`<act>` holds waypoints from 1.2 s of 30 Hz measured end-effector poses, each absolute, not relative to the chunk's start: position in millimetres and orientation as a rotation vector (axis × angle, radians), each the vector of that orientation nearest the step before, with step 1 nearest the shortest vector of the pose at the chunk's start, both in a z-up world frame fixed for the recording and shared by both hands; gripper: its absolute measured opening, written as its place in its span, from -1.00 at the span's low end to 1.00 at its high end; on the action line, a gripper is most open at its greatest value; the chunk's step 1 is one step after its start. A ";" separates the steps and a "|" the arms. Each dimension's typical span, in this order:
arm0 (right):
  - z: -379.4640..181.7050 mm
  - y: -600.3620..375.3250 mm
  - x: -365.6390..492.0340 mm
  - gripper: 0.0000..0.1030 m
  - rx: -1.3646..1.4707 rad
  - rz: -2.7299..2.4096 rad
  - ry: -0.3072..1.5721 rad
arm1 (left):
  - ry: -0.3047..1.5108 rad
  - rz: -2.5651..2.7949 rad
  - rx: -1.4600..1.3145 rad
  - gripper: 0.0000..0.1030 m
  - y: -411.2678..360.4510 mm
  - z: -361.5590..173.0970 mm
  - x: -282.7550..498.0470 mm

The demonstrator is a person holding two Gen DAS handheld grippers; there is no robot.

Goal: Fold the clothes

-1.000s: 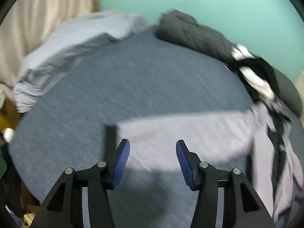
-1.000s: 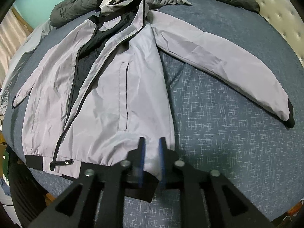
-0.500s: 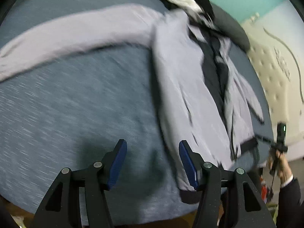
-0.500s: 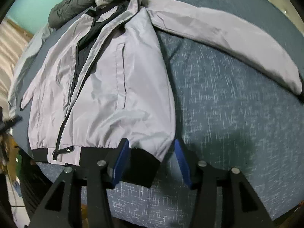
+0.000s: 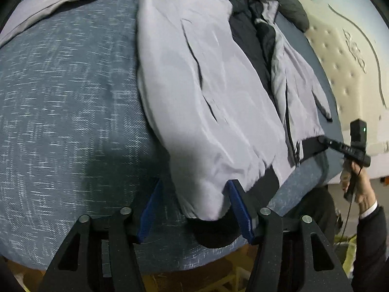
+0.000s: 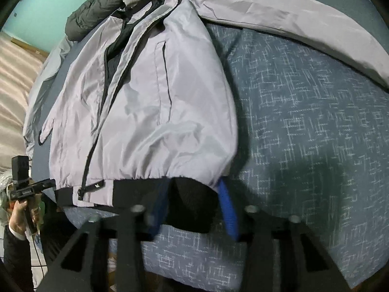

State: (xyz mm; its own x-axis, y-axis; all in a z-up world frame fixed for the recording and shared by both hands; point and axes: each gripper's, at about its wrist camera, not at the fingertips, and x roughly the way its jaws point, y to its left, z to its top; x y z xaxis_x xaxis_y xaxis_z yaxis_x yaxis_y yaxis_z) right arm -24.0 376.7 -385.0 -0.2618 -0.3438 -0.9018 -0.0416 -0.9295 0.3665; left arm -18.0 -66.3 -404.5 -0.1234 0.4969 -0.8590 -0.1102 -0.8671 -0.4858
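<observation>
both grippers, left and right, now straddle the jacket hem corners at the bed edge, jaws closing but ungripped, readying a lift.

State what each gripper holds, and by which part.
Nothing yet. Both grippers, left and right, are closing around the jacket's black hem band corners.

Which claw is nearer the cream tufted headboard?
Right. The right claw is closing around the grey jacket's hem corner on the headboard side; the left claw is closing around the opposite corner, farther off.
</observation>
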 end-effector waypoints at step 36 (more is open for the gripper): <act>-299.4 349.5 -10.6 -0.09 1.606 -2.308 -0.357 | -0.203 2.398 -1.551 -0.25 -110.2 -296.3 -33.3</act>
State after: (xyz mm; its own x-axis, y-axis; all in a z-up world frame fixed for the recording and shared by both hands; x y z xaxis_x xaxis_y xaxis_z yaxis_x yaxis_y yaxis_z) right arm -10.6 349.5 -299.4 -0.3257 -0.3857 -0.8632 0.1071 -0.9222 0.3716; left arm -33.3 -110.2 -296.3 -0.3857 0.3059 -0.8704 -0.1555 -0.9515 -0.2655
